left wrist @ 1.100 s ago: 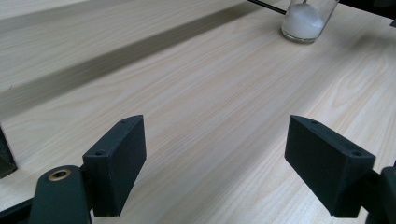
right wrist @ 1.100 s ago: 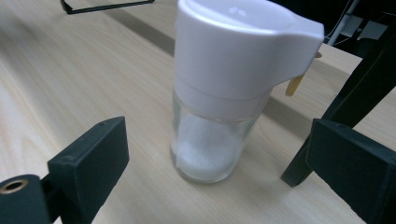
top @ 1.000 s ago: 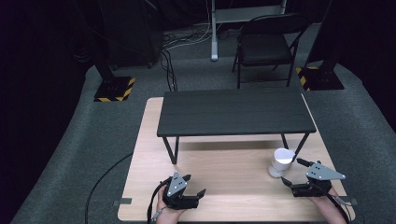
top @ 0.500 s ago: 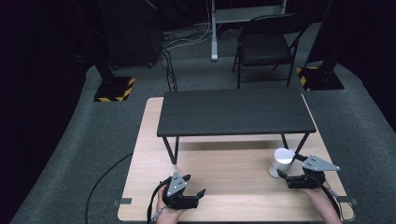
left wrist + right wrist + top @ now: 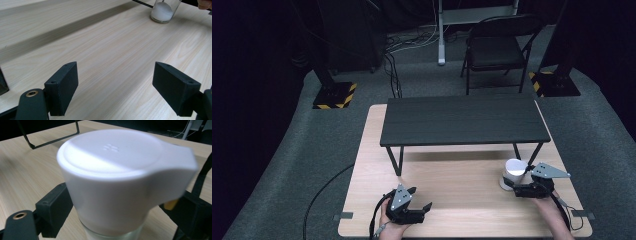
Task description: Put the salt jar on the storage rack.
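High view shows a pale wooden table (image 5: 452, 200) with a low black shelf (image 5: 464, 120) standing on thin legs over its far half, leaving the near half as bare board. At the near edge, left of centre, the left gripper (image 5: 412, 202) rests in a hand, its jaws spread wide with nothing between them; in the left gripper view plain wood stretches ahead of them, unobstructed up to the jar (image 5: 163, 10) far off at the upper right. The jar (image 5: 513, 173), glass with a white lid and white contents, stands toward the table's right side, just in front of the shelf's right legs and near the right edge. The right gripper (image 5: 517, 186) reaches it from the near right; in the right gripper view its jaws sit on either side of the jar's white lid (image 5: 120, 170), close to it, but whether they press on it I cannot tell.
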Demonstrator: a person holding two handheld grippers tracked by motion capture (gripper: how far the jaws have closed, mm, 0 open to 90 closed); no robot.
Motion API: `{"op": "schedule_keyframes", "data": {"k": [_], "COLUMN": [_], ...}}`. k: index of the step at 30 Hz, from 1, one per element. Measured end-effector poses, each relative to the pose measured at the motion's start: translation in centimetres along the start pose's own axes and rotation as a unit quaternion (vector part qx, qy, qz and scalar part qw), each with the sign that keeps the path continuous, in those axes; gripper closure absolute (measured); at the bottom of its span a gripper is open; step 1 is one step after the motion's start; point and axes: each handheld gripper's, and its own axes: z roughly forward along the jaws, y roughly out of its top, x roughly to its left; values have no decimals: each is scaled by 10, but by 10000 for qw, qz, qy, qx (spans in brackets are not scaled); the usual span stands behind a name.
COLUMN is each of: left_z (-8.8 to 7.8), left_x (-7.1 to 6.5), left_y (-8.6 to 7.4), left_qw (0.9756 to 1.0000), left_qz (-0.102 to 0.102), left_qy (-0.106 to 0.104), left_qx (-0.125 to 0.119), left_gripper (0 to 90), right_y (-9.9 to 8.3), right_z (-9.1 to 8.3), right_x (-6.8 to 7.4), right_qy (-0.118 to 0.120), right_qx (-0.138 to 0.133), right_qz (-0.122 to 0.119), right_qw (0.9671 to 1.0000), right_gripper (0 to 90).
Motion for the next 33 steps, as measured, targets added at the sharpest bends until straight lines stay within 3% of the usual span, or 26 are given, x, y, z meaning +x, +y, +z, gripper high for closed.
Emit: {"op": "schedule_keyframes", "data": {"k": [3,5,19,22,33], "left_z": [0,0,0,0,0], "left_x": [0,0,0,0,0], "left_y": [0,0,0,0,0], "left_qw": [10000,10000,10000,10000,10000], "left_qz": [-3,-3,-6,-2,0], "left_qy": [0,-1,2,-5,-6], "left_qx": [-2,-2,-1,5,1], "left_gripper": [207,207,207,207,207], "right_y": [1,0,-1,-1,3], "right_z": [2,4,4,5,6], "right_x": [1,1,2,1,8], "right_qy": [-23,-26,-10,67,108], "right_qx": [27,-40,-72,-79,-61], "right_qz": [5,2,266,476,430], "right_qw": [10000,10000,9996,9988,9990], "right_gripper": [136,196,212,213,214]}}
